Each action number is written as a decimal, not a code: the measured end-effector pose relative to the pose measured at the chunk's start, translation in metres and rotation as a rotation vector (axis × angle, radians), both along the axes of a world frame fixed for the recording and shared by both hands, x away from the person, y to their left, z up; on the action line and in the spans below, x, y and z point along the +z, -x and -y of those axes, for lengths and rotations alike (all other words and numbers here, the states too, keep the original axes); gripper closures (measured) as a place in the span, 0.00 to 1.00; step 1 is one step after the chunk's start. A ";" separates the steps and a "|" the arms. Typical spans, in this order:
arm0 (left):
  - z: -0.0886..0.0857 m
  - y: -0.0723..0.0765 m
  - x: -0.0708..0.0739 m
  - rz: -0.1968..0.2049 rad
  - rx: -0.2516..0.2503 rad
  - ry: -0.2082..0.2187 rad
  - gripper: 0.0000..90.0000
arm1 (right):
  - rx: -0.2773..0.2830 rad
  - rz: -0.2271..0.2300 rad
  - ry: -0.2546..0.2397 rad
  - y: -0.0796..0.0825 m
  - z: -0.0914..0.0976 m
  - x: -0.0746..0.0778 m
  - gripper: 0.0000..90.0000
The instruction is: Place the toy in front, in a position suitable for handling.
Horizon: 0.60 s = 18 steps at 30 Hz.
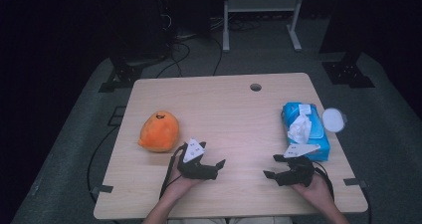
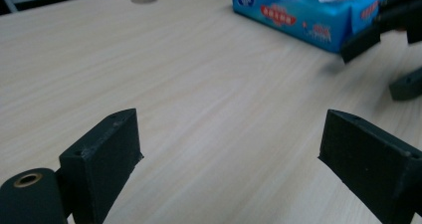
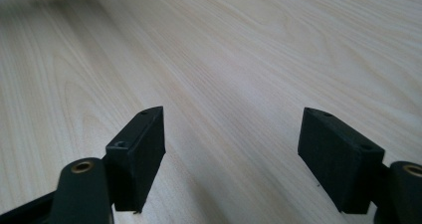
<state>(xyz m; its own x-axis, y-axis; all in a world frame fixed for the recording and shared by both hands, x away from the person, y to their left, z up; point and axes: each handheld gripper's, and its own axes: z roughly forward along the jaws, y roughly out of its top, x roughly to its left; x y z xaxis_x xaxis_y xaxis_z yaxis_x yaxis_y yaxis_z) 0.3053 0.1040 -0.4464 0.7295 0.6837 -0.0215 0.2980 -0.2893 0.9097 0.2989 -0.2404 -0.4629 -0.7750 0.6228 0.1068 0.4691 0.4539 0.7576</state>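
Pretty much at the starting line here, nothing's been picked up or shifted as far as I can tell. Both hands sit at the near edge of the table point(image 1: 219, 99), and each tool rests low over bare wood.

The left gripper point(image 1: 219, 167) has its jaws spread wide with nothing between them, you can see plain tabletop in the gap in the left gripper view. Same deal with the right gripper point(image 1: 271, 166): jaws wide apart, empty, pointing left toward the middle of the table.

The thing closest to any action is the blue tissue pack point(image 1: 305, 130), lying on the right side of the table, just beside the right gripper and a bit farther back. A white tissue point(image 1: 300, 128) sticks out of its top opening. It's untouched, no jaw is on it. A white round lid point(image 1: 333, 119) lies just to its right, at the table edge.

The orange plush toy point(image 1: 159, 131) sits on the left, near the left gripper but apart from it.

So my guess: all the work is still ahead, reach, grab, move, the lot
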 end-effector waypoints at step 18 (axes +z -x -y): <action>-0.070 -0.010 0.047 0.121 0.204 0.131 0.10 | 0.009 -0.003 0.017 0.002 -0.007 -0.003 0.28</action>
<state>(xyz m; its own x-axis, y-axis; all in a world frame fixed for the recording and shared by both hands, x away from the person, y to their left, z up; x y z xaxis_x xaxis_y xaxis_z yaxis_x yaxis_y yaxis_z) 0.3152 0.1739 -0.3993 0.5794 0.8140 -0.0404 0.2246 -0.1118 0.9680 0.2966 -0.2331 -0.4655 -0.7802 0.6177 0.0990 0.4677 0.4708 0.7481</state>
